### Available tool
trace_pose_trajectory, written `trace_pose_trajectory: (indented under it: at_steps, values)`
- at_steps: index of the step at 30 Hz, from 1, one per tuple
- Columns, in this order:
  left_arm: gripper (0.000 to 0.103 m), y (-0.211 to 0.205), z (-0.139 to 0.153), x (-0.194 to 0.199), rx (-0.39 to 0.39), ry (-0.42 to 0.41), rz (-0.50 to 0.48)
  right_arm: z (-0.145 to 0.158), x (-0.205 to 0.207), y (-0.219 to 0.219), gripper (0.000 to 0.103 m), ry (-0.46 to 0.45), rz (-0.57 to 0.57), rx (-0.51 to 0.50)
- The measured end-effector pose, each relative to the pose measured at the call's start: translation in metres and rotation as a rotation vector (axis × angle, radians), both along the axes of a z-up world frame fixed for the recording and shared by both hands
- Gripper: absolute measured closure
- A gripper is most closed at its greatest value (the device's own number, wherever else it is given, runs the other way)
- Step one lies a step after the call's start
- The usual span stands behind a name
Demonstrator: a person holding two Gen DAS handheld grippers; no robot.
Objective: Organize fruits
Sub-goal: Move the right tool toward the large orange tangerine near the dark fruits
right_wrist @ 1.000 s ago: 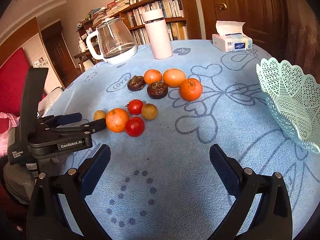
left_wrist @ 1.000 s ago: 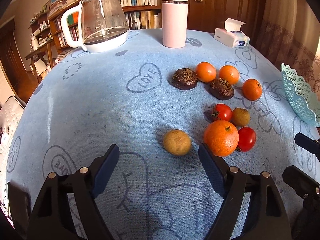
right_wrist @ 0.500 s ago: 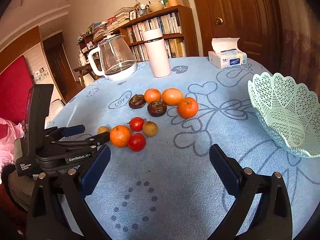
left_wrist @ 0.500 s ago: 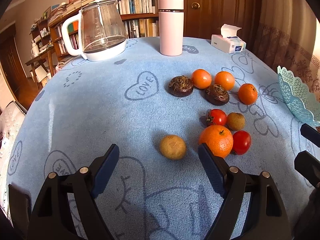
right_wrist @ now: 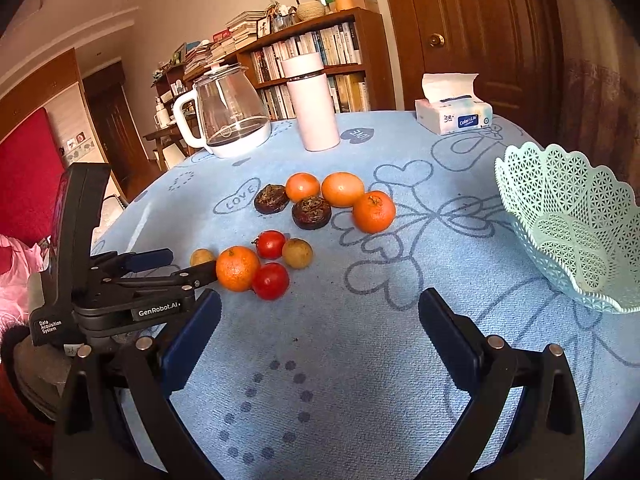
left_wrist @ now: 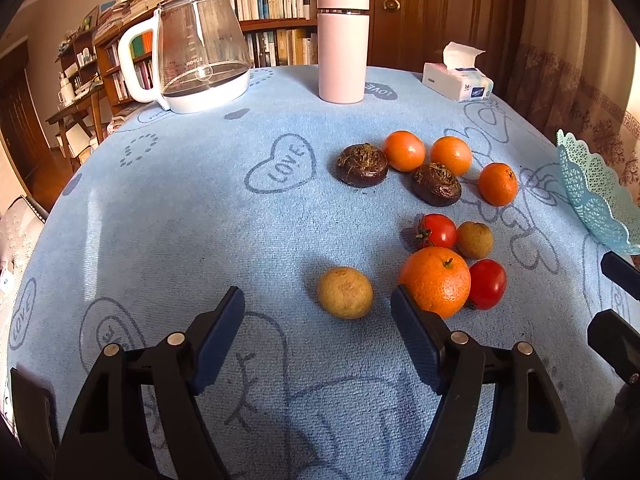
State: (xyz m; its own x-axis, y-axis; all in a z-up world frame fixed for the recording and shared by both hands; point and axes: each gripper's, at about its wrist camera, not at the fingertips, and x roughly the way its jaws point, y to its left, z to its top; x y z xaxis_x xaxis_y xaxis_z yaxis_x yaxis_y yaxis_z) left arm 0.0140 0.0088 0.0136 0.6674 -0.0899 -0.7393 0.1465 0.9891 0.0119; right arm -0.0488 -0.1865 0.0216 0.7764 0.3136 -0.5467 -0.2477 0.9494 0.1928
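Behind, bookshelves back the blue heart-printed tablecloth bearing fruit.

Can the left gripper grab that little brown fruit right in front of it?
Probably yes. The left gripper is open, and the brown fruit sits alone just ahead between its fingers; only the big orange crowds one finger.

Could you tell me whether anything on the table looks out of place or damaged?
Nothing is spilled or broken. The one oddity is the two dark fruits among the oranges: they look shrivelled, with dry fibrous tops. The mint basket holds no fruit.
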Motion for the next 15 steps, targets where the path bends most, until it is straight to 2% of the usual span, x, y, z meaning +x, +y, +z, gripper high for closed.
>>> trace_pose_trajectory:
  at_steps: [9,15]
  values:
    - [0.035,-0.002,-0.0027,0.0035,-0.002,0.02,-0.019,-0.0023,0.0003,0.0015,0.003,0.006,0.003,0.001]
    - [0.045,-0.0033,-0.0042,0.0054,-0.007,0.031,-0.033,-0.0036,0.0004,0.0016,0.003,0.013,0.0,0.009]
